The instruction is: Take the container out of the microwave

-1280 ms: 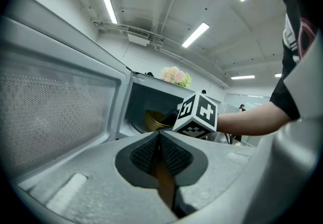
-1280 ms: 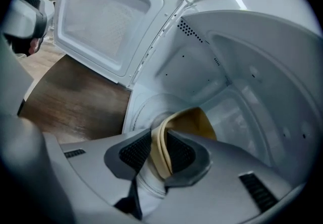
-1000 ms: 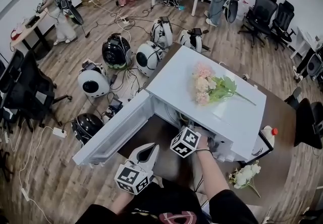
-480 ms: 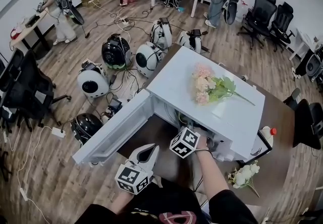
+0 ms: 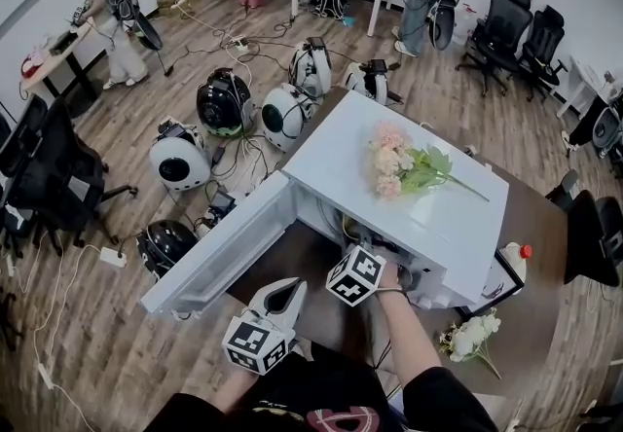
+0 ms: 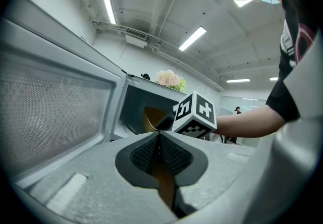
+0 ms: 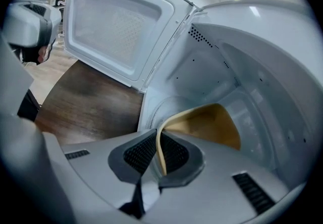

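The white microwave (image 5: 428, 226) stands on a brown table with its door (image 5: 219, 250) swung wide open to the left. Inside it lies a tan container (image 7: 212, 124), seen through the doorway as the container (image 6: 151, 118) in the left gripper view. My right gripper (image 7: 160, 155) reaches into the cavity. Its jaws are closing, and the container's thin rim stands between the pads, which touch it. Only its marker cube (image 5: 355, 274) shows from above. My left gripper (image 5: 288, 290) hovers in front of the door, shut and holding nothing.
A bunch of pink flowers (image 5: 404, 167) lies on the microwave's top. A bottle with a red cap (image 5: 516, 260) and white flowers (image 5: 474, 335) are at its right. Round helmets, cables, office chairs and several people fill the wooden floor beyond the table.
Both grippers stay where they were in the head view. Nothing at the microwave has visibly moved.
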Tool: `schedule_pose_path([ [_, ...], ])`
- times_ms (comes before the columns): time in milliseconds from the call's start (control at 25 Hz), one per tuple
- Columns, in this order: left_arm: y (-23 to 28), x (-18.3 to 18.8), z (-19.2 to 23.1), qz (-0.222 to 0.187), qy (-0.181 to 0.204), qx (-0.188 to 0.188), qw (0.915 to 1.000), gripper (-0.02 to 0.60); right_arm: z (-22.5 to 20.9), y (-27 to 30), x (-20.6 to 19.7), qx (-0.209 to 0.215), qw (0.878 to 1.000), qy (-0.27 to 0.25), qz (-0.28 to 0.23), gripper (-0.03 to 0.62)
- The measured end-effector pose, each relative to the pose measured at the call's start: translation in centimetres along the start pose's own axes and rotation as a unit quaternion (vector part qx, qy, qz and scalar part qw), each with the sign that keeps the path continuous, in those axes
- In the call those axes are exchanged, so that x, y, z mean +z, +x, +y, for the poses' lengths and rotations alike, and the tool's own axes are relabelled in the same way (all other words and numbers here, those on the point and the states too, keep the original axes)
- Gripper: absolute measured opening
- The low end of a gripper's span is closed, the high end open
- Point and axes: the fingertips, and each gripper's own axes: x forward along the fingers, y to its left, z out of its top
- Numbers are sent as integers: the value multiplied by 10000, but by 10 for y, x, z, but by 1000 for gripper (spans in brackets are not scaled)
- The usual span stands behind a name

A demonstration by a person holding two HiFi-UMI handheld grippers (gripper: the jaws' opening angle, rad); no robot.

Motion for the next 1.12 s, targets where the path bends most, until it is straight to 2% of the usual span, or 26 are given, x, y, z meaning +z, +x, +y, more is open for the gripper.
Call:
schedule_pose_path([
  [440, -6, 1, -3, -2, 95, -10, 10000, 9, 5, -15, 5, 67, 10000, 58, -41, 32],
  [680, -7, -8, -4, 175, 146, 117, 9997, 9, 10, -24, 5, 99, 9999, 71, -74, 32],
  [1120, -12, -9, -15, 83, 171, 55, 9998, 9, 28, -40, -6, 213, 9996, 181, -31, 32],
])
